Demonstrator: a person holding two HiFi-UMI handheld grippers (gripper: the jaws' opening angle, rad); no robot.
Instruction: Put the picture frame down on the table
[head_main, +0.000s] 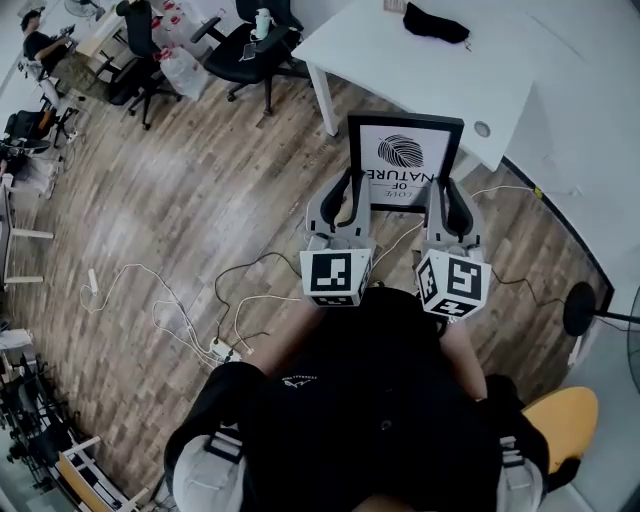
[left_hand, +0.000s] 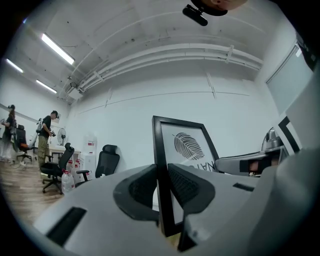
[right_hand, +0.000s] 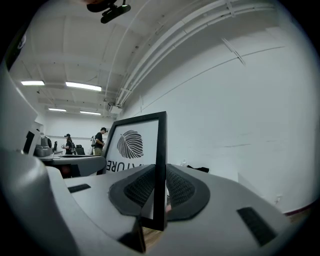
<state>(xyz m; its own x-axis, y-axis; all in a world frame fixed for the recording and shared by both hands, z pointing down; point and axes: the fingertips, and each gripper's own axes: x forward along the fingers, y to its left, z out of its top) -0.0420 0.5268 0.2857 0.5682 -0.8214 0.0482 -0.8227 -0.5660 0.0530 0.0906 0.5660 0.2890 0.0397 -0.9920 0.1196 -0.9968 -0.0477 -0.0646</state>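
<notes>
In the head view, the picture frame (head_main: 405, 160) is in the air at the near edge of the white counter (head_main: 420, 80), between the two tools. It is not lying on the counter. Its leaf print faces us, and the letters are upside down. The left tool (head_main: 345, 195) grips the frame's left side and the right tool (head_main: 448, 195) grips its right side. A black cloth-like thing (head_main: 436, 22) lies at the far end of the counter, and office chairs (head_main: 250, 45) stand on the wooden floor (head_main: 200, 200) beyond the counter.

In the left gripper view, the left tool (left_hand: 162, 187) is clamped on the black border of the picture frame (left_hand: 187, 145), with one pad on each face. The frame stands upright.

In the right gripper view, the right tool (right_hand: 160, 187) is closed on the other border of the frame (right_hand: 130, 145), which we see almost edge-on. The black thing on the counter (right_hand: 200, 170) shows past the frame.
</notes>
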